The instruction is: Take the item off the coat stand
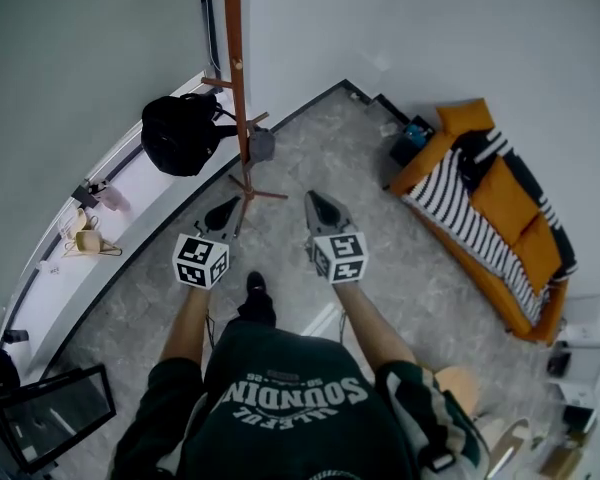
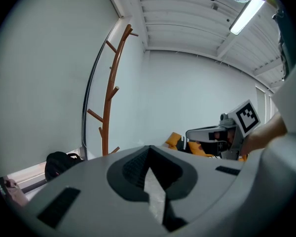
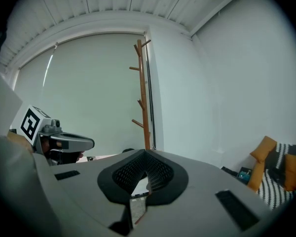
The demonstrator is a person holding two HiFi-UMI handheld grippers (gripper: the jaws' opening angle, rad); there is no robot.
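Brown wood marks the coat stand (image 1: 238,88) in the head view, and the black backpack (image 1: 180,134) hangs from a low peg on its left side. Our left gripper (image 1: 230,206) and right gripper (image 1: 317,200) point toward it, well apart from it. In the left gripper view our fingers are pressed together on nothing, and the backpack (image 2: 58,164) shows low beside the stand. In the right gripper view the fingers are likewise closed and empty, with the stand ahead.

The coat stand (image 1: 237,78) looks smooth varnished wood, the black bag (image 1: 178,134) matt cloth, the floor (image 1: 380,228) smooth marbled stone.
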